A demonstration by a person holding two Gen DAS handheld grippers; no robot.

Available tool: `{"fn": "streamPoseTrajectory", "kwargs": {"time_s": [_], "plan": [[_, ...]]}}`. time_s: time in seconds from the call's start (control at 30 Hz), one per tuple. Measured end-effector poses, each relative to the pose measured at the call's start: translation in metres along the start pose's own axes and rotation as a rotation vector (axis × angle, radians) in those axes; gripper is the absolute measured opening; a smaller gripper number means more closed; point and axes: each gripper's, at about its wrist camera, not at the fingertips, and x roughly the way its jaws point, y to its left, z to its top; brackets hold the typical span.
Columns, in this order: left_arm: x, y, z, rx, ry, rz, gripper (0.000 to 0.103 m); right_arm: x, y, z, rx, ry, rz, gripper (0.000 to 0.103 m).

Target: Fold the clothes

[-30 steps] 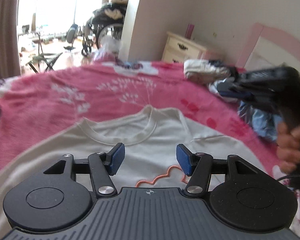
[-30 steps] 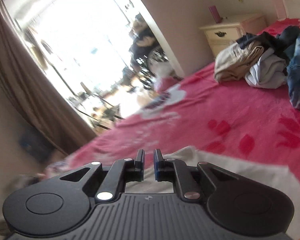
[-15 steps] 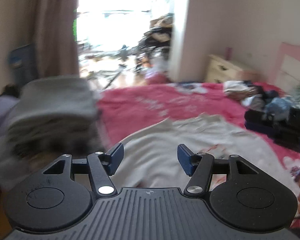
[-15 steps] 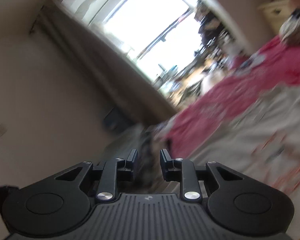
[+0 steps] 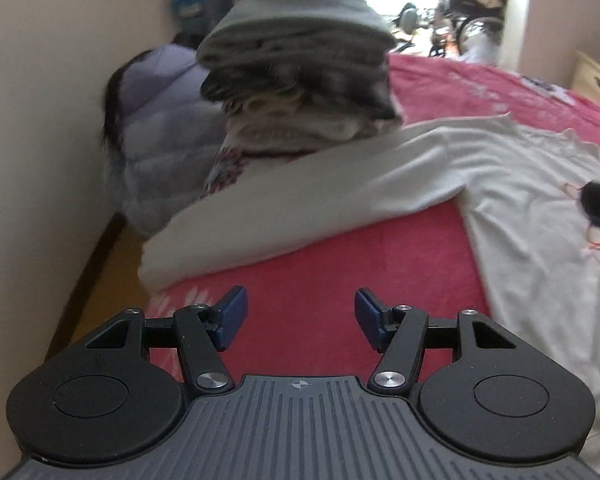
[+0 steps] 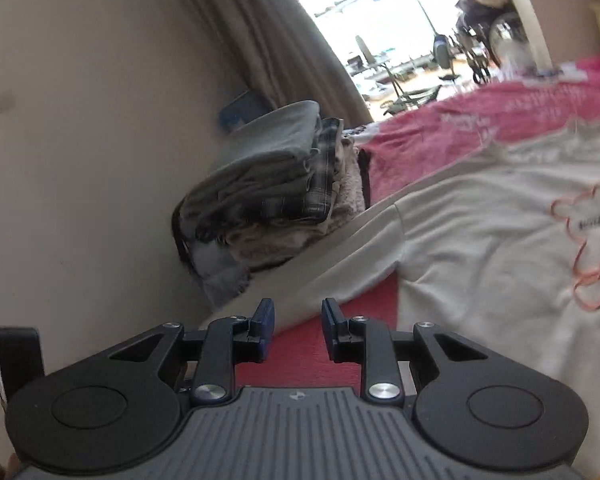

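We read each view left to right, clock directions taken from frame centre.

Left wrist view: a lilac puffer jacket [image 5: 156, 148] slumps at 10 o'clock against the wall, off the bed, likely just parked out of the way. At 12 o'clock a stack of folded clothes [image 5: 300, 76] sits at the bed edge; we judge it the done pile, kept clear of the working area. Layers are blurred, so we can't count them here. The white long-sleeve shirt [image 5: 520, 200] lies flat on the pink blanket [image 5: 320, 280], body at 3 o'clock, one sleeve [image 5: 300, 208] stretched toward 9 o'clock, its cuff near the bed edge. It is spread face up, print showing, probably laid out for folding. The left gripper [image 5: 300, 314] at 6 o'clock stands wide with nothing between the pads, over bare blanket just short of the sleeve.

Right wrist view: the same stack at 10 o'clock, at least four layers visible, the exact number unclear. The sleeve runs from 7 to 2 o'clock, the shirt body with its orange outline print at 3 o'clock. The right gripper [image 6: 296, 330] at 6 o'clock has a narrow gap, its jaws opening and empty, pointed at the sleeve.

Both grippers seem lined up to take the sleeve.

Counts: one shirt, one sleeve in view, one stack, one jacket, two grippers.
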Motion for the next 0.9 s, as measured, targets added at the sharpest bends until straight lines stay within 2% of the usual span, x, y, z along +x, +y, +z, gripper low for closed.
{"fn": "streamPoseTrajectory", "kwargs": {"time_s": [0.13, 0.3, 0.53, 0.9], "plan": [[0.006, 0.005, 0.004, -0.058, -0.003, 0.031, 0.06, -0.005, 0.006, -0.005, -0.021, -0.007, -0.012, 0.032], [0.002, 0.01, 0.009, -0.17, -0.002, 0.012, 0.059, -0.012, 0.01, -0.01, -0.029, -0.013, -0.061, 0.033], [-0.022, 0.014, 0.005, -0.185, -0.046, 0.023, 0.06, -0.024, 0.02, -0.012, -0.037, -0.03, -0.062, 0.033], [-0.018, 0.044, -0.006, -0.221, -0.026, 0.058, 0.06, -0.022, 0.034, -0.016, -0.06, -0.021, -0.076, 0.033]]}}
